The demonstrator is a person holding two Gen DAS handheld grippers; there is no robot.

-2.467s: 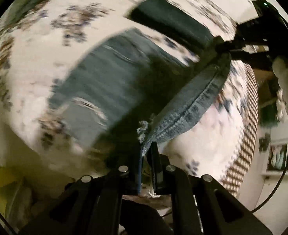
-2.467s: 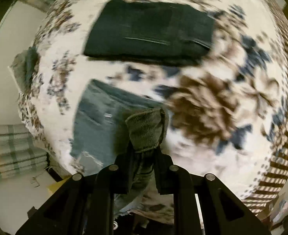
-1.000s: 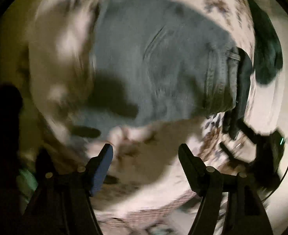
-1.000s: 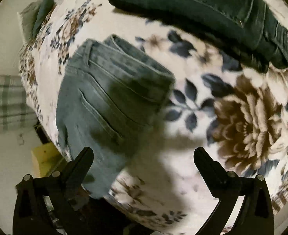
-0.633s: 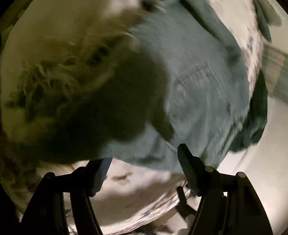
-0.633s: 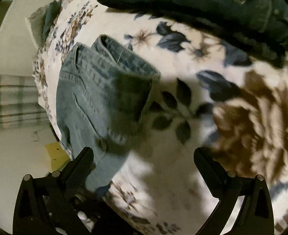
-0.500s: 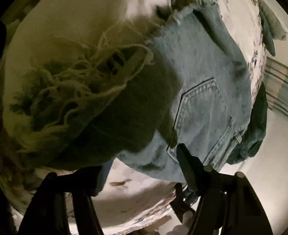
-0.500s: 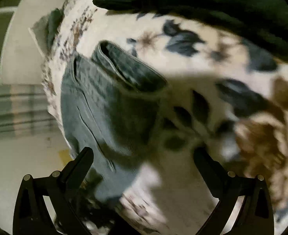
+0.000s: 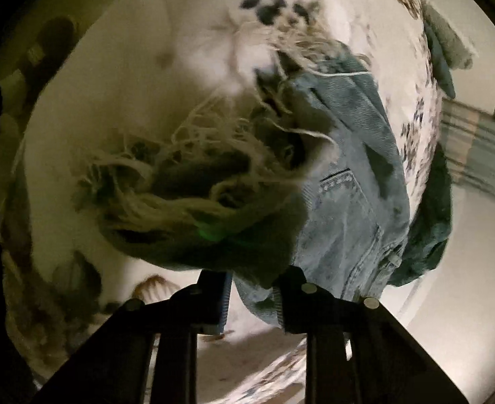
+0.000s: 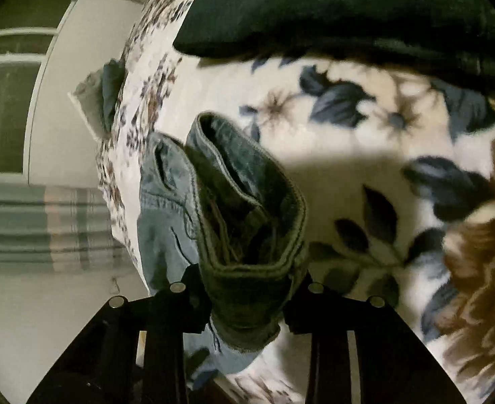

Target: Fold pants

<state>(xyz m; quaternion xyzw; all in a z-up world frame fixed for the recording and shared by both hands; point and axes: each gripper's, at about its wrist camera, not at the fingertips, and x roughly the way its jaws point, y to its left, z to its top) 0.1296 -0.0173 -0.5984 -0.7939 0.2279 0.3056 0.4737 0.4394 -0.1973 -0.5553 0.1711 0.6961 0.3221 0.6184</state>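
Left gripper (image 9: 252, 289): clamping the frayed fold edge of the jeans (image 9: 345, 208)
Right gripper (image 10: 247, 299): pinching their waistband end
Jeans: lying on floral bed (image 10: 365, 155)
Progress: already folded, likely another fold remaining

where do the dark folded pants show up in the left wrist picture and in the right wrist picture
Left wrist view: the dark folded pants show as a dark strip at the right edge, just past the light blue jeans.
Right wrist view: they fill the top of the frame, lying on the floral blanket beyond the jeans.
Shared landmark: the light blue jeans, gripped in both views, with the dark pants on their far side.
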